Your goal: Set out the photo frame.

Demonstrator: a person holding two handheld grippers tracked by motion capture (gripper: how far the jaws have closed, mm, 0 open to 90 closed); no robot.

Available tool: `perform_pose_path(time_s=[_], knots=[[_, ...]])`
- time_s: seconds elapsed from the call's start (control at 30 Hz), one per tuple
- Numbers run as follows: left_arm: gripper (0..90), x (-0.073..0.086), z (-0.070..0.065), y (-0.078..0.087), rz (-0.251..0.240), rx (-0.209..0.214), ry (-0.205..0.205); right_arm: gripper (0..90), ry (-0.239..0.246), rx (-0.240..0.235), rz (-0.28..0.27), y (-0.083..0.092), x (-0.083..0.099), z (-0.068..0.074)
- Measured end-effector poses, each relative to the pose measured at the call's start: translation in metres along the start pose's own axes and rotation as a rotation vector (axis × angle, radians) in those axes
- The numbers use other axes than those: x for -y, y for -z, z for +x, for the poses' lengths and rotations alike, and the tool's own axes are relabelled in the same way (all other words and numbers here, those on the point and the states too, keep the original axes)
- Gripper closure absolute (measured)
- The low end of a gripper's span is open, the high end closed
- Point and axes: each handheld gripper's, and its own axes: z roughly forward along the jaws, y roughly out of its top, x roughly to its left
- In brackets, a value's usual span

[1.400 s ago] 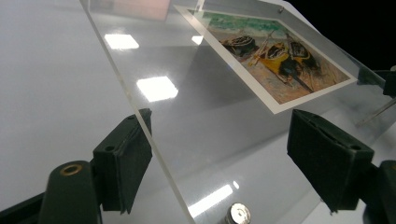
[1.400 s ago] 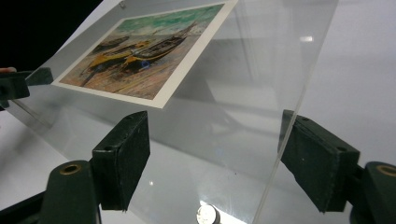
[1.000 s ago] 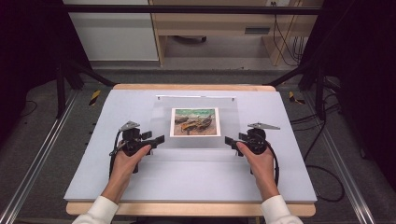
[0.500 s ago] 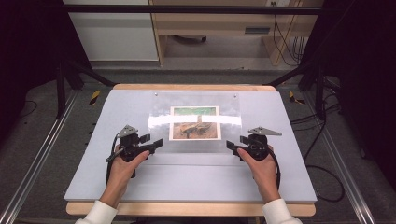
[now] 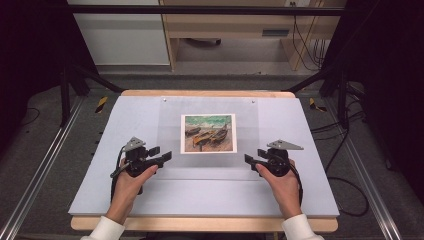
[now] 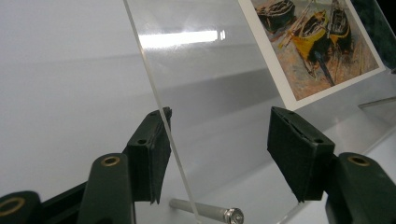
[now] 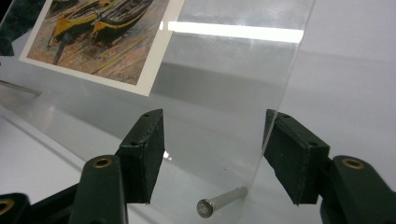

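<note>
Both claws, left gripper [image 5: 166, 157] and right gripper [image 5: 248, 159], have just been closing, jaws spread astride the acrylic frame's [image 5: 170, 165] side edges. Nothing is pinched yet; lifting it, boat print [image 5: 208, 133] inside, remains.

Grey-matted table [image 5: 100, 150] (clear sheet [image 5: 210, 107] atop)

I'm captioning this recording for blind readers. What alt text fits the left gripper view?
A clear acrylic sheet has its edge between the left claw, whose open jaws have just been closing. A boat picture lies under the sheet, and a metal pin lies below.
</note>
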Motion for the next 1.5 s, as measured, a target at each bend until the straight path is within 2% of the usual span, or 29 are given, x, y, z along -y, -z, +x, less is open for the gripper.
perform_pose_path(time_s=[0.63, 1.27, 1.5], knots=[[44.0, 0.005, -0.003, 0.008, 0.005, -0.003, -0.009, 45.9, 0.02, 0.004, 0.003, 0.008, 0.005, 0.003], [49.7, 0.007, -0.001, 0.015, 0.018, 0.012, -0.016, 50.9, 0.047, 0.009, 0.012, 0.014, 0.009, 0.005], [50.7, 0.008, -0.003, 0.017, 0.026, 0.012, -0.029, 52.7, 0.051, 0.016, 0.016, 0.017, 0.011, 0.007]])
